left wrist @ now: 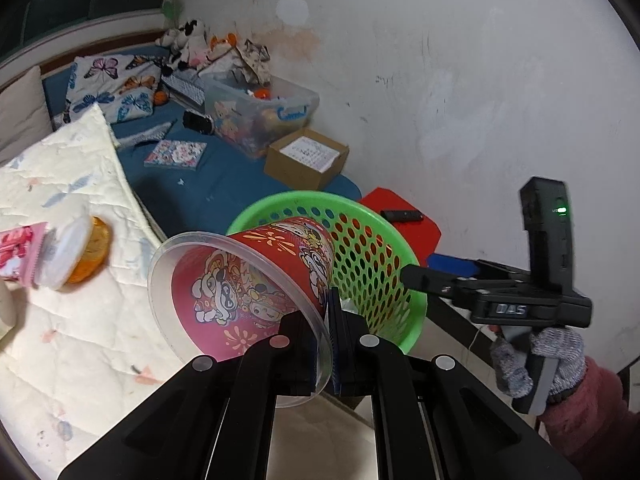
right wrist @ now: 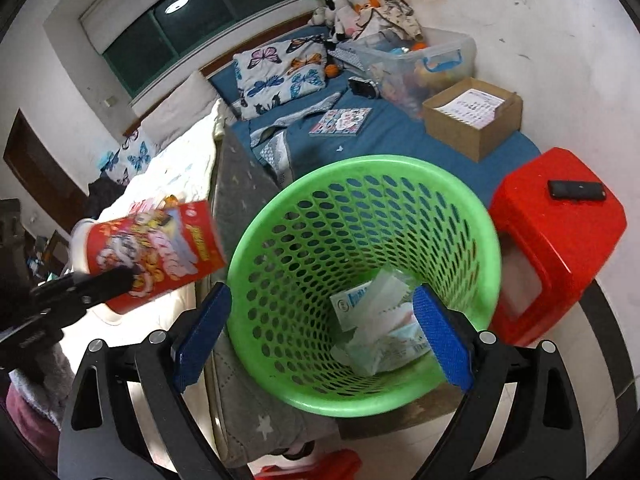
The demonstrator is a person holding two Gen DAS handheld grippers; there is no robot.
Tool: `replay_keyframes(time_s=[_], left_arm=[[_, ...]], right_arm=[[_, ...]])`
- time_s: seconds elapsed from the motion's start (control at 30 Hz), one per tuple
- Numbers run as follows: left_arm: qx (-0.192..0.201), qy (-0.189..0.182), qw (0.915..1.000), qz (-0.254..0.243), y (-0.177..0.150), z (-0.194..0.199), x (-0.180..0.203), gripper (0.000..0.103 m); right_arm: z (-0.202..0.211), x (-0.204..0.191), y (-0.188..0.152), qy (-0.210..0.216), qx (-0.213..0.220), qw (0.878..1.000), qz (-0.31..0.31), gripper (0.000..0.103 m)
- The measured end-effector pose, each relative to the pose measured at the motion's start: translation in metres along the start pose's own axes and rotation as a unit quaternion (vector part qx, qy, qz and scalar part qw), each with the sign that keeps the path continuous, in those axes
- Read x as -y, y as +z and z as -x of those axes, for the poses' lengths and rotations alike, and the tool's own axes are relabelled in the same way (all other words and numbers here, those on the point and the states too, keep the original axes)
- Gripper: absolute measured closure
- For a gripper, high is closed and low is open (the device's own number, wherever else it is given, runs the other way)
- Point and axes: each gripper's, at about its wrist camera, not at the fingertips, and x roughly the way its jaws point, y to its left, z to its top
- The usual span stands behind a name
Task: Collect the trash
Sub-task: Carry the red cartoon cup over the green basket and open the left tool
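Observation:
My left gripper (left wrist: pixel 330 316) is shut on the clear rim of a red printed cup (left wrist: pixel 256 280), which lies tilted with its base toward the green perforated basket (left wrist: pixel 372 264). In the right wrist view the same cup (right wrist: pixel 156 248) hangs left of the basket (right wrist: pixel 280 208), over the bed's edge. My right gripper (right wrist: pixel 320 336) stands open above the basket's mouth with nothing between its blue pads (right wrist: pixel 200 332). Crumpled paper and wrappers (right wrist: pixel 376 320) lie at the basket's bottom. An orange jar with a white lid (left wrist: pixel 80 252) and a pink packet (left wrist: pixel 20 252) rest on the quilt.
A red stool (right wrist: pixel 560 240) with a black remote (right wrist: pixel 578 191) stands right of the basket. On the blue bed behind it sit a cardboard box (right wrist: pixel 472 116), a clear storage bin (right wrist: pixel 420 60), a book (right wrist: pixel 340 122) and butterfly pillows. A white wall is at the right.

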Motion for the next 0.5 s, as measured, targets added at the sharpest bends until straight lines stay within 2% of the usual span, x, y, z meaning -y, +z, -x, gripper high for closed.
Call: replay_keyframes(time_s=[0.3, 0.37, 0.43, 0.5], left_arm=[[-0.045, 0.0, 0.9987, -0.025, 0.007, -0.042, 0.021, 0.096], [-0.05, 0.006, 0.9983, -0.028, 0.01, -0.049, 0.024, 0.09], [-0.052, 0.006, 0.9982, -0.029, 0.01, -0.052, 0.025, 0.09], [-0.053, 0.001, 0.9982, -0.027, 0.01, -0.053, 0.026, 0.085]], right_arm=[[0.022, 0.016, -0.01, -0.015, 0.015, 1.0, -0.015, 0.012], [0.025, 0.021, -0.012, -0.014, 0.018, 0.999, -0.023, 0.012], [0.026, 0.024, -0.012, -0.015, 0.021, 0.999, -0.028, 0.012], [0.027, 0.025, -0.013, -0.015, 0.023, 0.999, -0.031, 0.012]])
